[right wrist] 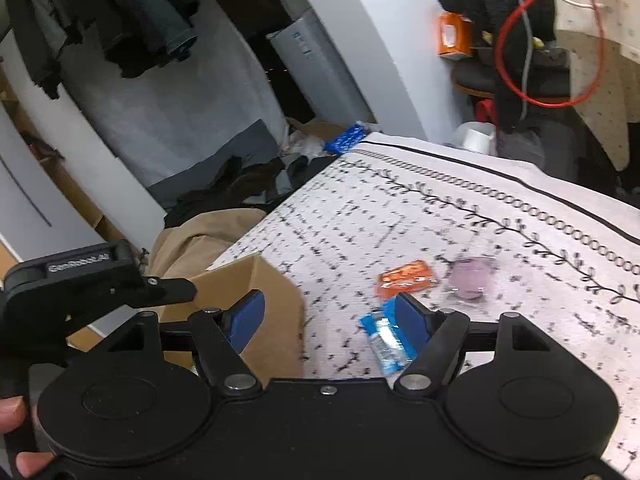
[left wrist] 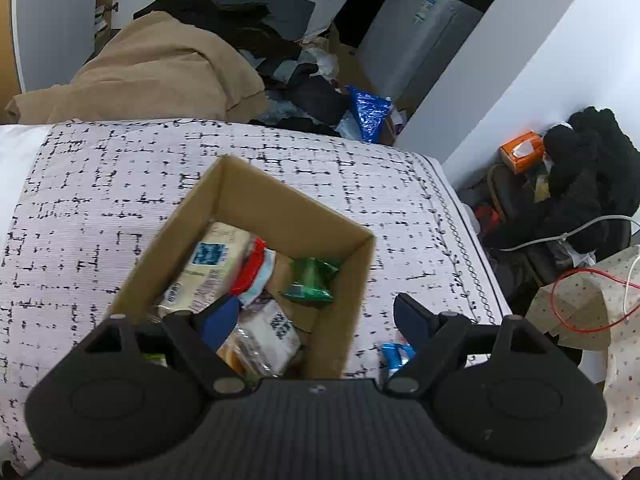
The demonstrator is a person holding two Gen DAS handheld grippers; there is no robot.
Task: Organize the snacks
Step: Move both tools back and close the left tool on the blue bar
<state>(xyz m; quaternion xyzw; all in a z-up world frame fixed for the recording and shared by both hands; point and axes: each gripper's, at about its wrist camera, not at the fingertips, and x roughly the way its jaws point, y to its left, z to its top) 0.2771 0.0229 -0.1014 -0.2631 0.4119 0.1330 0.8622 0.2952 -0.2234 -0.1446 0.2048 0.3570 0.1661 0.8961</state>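
Box filling up, three snacks still out!
Both grippers, left gripper (left wrist: 316, 316) and right gripper (right wrist: 328, 316), have jaws open and empty; cardboard box (left wrist: 280, 204) mid-frame holds several packets, while blue packet (right wrist: 384, 338), orange packet (right wrist: 406, 278) and purple packet (right wrist: 472, 280) lie lower right on the table (right wrist: 500, 220).

Each gripper is matte black plastic, the left gripper (left wrist: 318, 320) and the right gripper (right wrist: 328, 314), with blue pads on the fingers (right wrist: 248, 316). Behind the fingers sit round silver pivot pins and two disc-shaped housings.

Right tool (right wrist: 326, 318) open, blue pkt (right wrist: 384, 340) btwn fingers, box (right wrist: 264, 304) left
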